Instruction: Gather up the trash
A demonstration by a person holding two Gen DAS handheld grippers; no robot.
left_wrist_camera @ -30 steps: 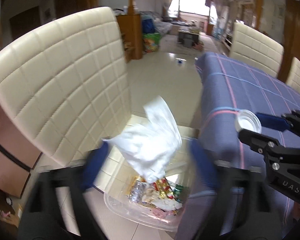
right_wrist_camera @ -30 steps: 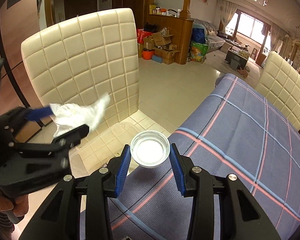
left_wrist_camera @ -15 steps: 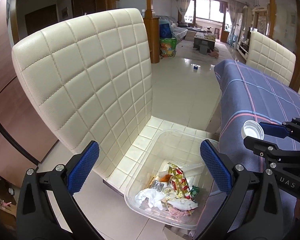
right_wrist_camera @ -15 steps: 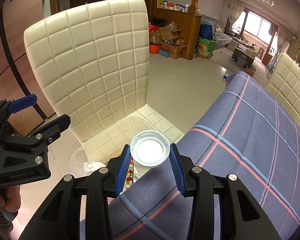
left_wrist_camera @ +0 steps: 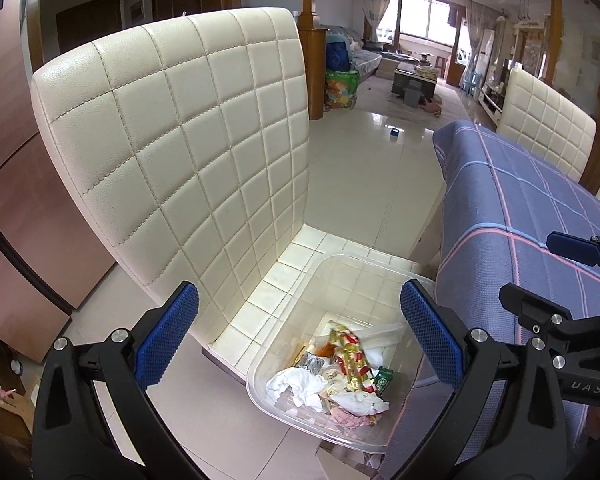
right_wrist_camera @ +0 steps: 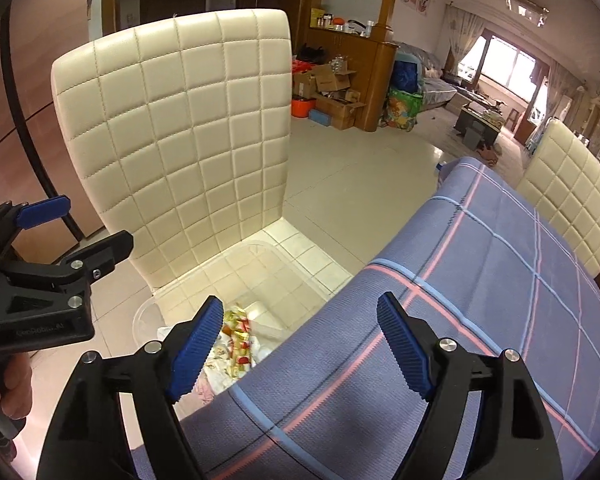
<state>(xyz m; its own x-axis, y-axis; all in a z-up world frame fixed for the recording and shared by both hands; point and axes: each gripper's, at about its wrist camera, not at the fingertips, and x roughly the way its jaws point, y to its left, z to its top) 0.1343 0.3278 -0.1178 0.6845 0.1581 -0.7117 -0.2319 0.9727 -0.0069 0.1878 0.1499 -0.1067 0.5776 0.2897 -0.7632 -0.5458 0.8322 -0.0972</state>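
- Right gripper (right_wrist_camera: 300,344): jaws wide apart, nothing between the pads. They have just been opening; the space between them shows only tablecloth.
- Below and ahead of the right gripper: table edge under a blue plaid tablecloth (right_wrist_camera: 480,280), pink and light-blue stripes.
- Left gripper (left_wrist_camera: 298,336): jaws spread wide, empty, pointing down over the bin.
- Clear plastic bin (left_wrist_camera: 340,264) sits on the seat of the cream quilted chair (left_wrist_camera: 188,140), directly under the left gripper, near its right pad.
- Trash (left_wrist_camera: 340,376) lies in the near end of the bin: crumpled white tissue (left_wrist_camera: 296,386), red-and-gold wrappers (left_wrist_camera: 350,354), a small green packet (left_wrist_camera: 384,378). Far end of the bin is bare.
- From the right gripper's camera the bin shows just past its left pad, part hidden by the table edge; the same wrappers are visible there.
- The bin's near corner overhangs the seat front, just beside the hanging tablecloth.
- Left gripper body is off to the left of the right gripper, well apart; a hand (right_wrist_camera: 14,392) grips its handle at the frame edge.
- Right gripper's fingers enter the left camera from the right, above the tablecloth.
- A second cream chair (right_wrist_camera: 572,192) stands at the far side of the table.
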